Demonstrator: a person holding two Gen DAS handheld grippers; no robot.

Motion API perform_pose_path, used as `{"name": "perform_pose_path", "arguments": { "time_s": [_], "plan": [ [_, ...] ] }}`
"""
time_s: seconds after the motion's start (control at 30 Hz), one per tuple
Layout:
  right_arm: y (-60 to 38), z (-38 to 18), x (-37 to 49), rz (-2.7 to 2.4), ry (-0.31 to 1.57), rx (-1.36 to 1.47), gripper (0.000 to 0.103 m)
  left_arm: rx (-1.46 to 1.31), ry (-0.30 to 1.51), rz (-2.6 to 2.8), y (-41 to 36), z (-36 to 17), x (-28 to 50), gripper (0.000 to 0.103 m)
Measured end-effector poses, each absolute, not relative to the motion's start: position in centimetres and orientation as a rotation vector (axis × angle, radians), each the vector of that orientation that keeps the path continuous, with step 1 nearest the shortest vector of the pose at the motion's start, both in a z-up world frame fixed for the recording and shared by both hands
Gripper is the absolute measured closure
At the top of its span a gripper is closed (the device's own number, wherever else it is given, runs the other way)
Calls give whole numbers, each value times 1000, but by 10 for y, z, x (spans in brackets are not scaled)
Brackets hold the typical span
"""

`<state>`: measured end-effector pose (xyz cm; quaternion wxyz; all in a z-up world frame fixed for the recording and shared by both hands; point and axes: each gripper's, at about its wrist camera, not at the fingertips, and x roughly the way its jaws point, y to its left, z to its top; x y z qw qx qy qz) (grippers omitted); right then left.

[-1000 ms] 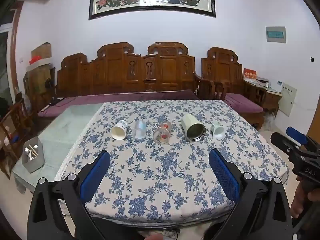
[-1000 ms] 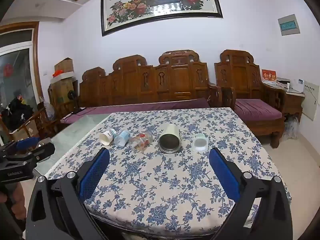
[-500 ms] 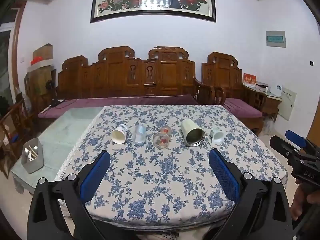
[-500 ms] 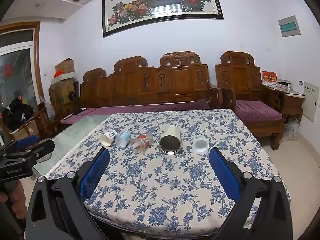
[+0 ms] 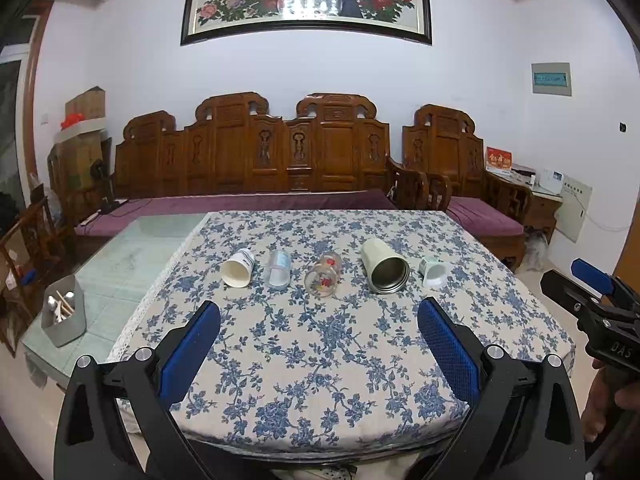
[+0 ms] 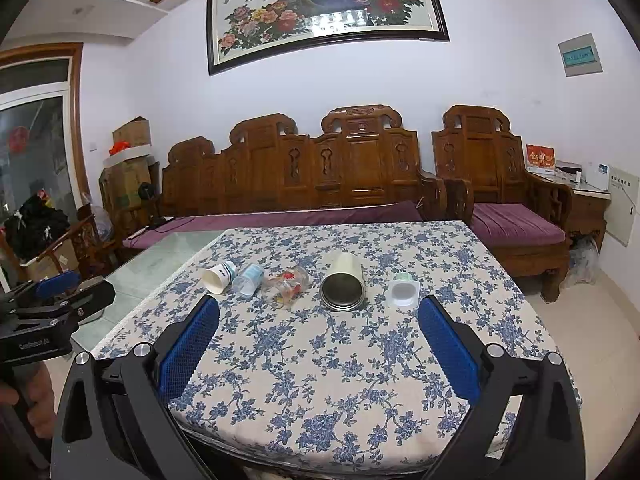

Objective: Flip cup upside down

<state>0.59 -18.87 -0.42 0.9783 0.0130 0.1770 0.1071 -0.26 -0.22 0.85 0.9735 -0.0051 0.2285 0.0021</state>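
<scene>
Still five toppled cups (image 5: 385,266), both grippers (image 5: 319,332) farther back, agape.

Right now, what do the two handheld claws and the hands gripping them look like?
Both look alike: black plastic frames with silver bolts and two fingers faced with textured blue pads. The left claw carries white "GenRobot.AI" lettering on its body in the right wrist view; the right claw shows "DAS" in the left wrist view. Bare hands grip the handles; no sleeves or cables are visible.

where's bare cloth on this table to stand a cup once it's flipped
Bare tablecloth runs from the cup row to the near edge, ahead of both open claws; another strip lies behind the row. Crowded: paper cup, plastic cup, glass, steel tumbler, small pot.
</scene>
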Motion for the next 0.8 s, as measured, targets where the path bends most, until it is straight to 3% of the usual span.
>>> {"name": "perform_pose_path", "arguments": {
  "time_s": [0.8],
  "plan": [
    [-186, 0, 1, 225, 347, 26, 3, -4, 445, -2, -5, 10, -8, 8]
  ]
}}
